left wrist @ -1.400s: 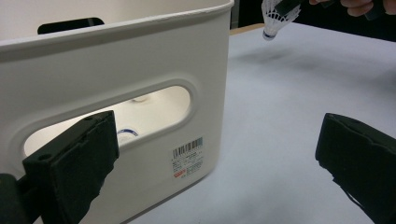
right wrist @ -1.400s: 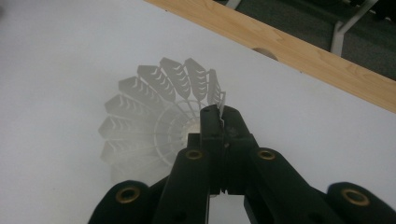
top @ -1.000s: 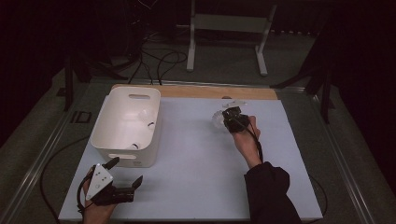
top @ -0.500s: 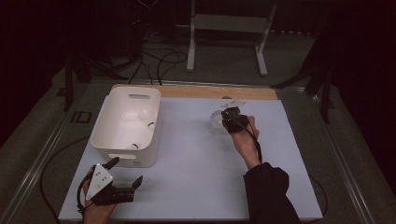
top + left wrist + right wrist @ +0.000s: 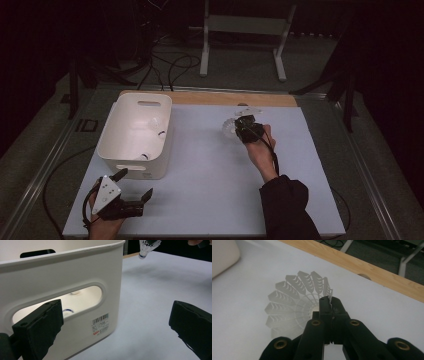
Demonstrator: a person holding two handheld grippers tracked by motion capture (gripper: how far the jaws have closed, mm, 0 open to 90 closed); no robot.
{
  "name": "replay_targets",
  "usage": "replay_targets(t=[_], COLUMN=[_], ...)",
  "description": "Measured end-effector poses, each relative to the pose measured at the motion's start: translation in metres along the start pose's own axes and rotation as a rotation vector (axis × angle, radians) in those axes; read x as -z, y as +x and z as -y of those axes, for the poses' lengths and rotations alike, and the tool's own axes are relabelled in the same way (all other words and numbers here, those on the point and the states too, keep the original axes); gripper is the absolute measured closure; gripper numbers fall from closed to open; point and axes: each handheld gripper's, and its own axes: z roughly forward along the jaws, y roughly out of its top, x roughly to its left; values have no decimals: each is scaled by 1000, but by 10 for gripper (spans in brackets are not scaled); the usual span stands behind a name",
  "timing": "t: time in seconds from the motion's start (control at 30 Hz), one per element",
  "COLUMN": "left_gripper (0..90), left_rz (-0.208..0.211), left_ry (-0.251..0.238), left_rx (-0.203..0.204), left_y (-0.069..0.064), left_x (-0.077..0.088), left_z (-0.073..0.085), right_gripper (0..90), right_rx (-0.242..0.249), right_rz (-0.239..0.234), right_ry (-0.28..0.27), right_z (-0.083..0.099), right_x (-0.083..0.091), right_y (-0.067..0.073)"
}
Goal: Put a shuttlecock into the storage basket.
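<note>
The shuttlecock [image 5: 294,305] is showing a thin, translucent white plastic skirt with a matt, ribbed look, while the black jaws pinching its edge are looking like matt plastic with brass-coloured rivets. The white bin [image 5: 75,282] is gleaming as smooth, slightly glossy plastic with a paper barcode label [image 5: 100,326], and the table [image 5: 210,190] is lying under a smooth matt white sheet edged by a pale wooden strip [image 5: 230,98].

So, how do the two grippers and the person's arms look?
Both grippers are black with two jaws. The left gripper carries a grey three-cornered plate, and its pads are blocky. The right gripper has brass-coloured rivets and a trailing black cable. A dark sleeve covers the right forearm.
</note>
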Motion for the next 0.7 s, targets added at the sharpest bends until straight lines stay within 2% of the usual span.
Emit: replay_targets(t=[0.3,0.7], left_gripper=[3,2], left_rz=[-2,-1], left_ry=[0,-1], left_rx=[1,1], left_y=[0,0], left_x=[0,0], left_z=[0,0], right_gripper=[891,892], right_rx=[-23,-13], right_rz=[-25,-34], right_ry=[-4,-17], right_z=[-1,-3], right_x=[2,5], right_y=[1,5])
